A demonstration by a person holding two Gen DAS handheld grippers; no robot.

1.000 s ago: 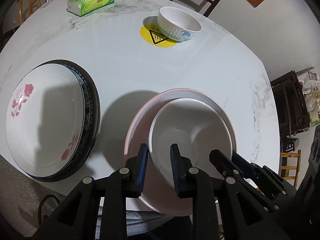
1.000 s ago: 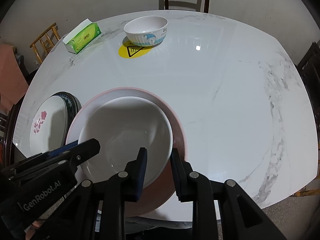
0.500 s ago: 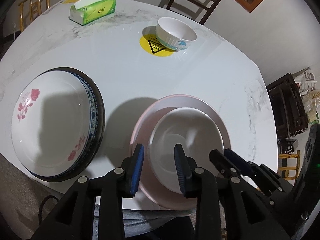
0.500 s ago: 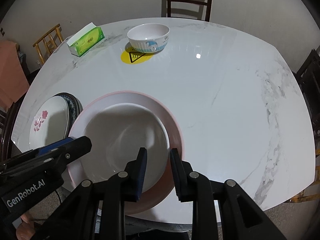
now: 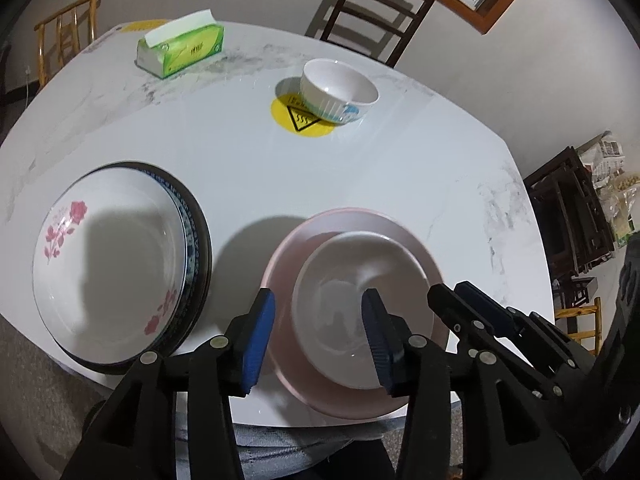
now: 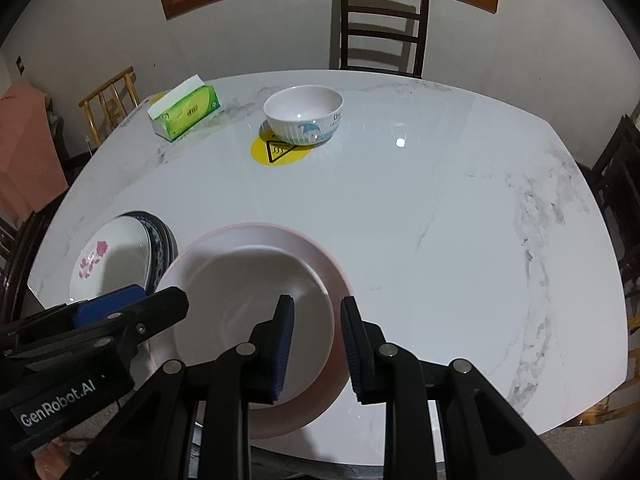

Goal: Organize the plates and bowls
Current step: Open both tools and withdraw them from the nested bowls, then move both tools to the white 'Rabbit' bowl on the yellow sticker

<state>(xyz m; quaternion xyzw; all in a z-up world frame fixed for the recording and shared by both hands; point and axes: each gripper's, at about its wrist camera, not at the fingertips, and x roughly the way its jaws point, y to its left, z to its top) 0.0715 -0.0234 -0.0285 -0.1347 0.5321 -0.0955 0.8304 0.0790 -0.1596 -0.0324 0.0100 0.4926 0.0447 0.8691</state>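
Observation:
A plain white bowl (image 5: 344,280) (image 6: 248,296) rests inside a pink plate (image 5: 288,264) (image 6: 340,276) at the table's near edge. My left gripper (image 5: 318,336) hovers over the bowl's left rim. Its jaws are opening, the rim is below the gap, and neither pad touches it. My right gripper (image 6: 316,344) straddles the bowl's right rim with a narrow gap, and its pads are not pressing on the rim. To the left lies a rose-patterned plate (image 5: 112,256) (image 6: 116,264) on top of a blue-patterned plate and a dark one. A small bowl with blue print (image 5: 340,92) (image 6: 304,118) stands at the far side.
The small bowl sits partly on a yellow warning sticker (image 5: 300,122). A green tissue box (image 5: 180,50) (image 6: 184,112) lies at the far left. Wooden chairs (image 6: 380,28) stand around the white marble table (image 6: 440,220). A person's lap shows below the near edge.
My left jaws have spread wide and come off the bowl's rim. Both grippers have drawn back and up from the bowl, which stays on the pink plate.

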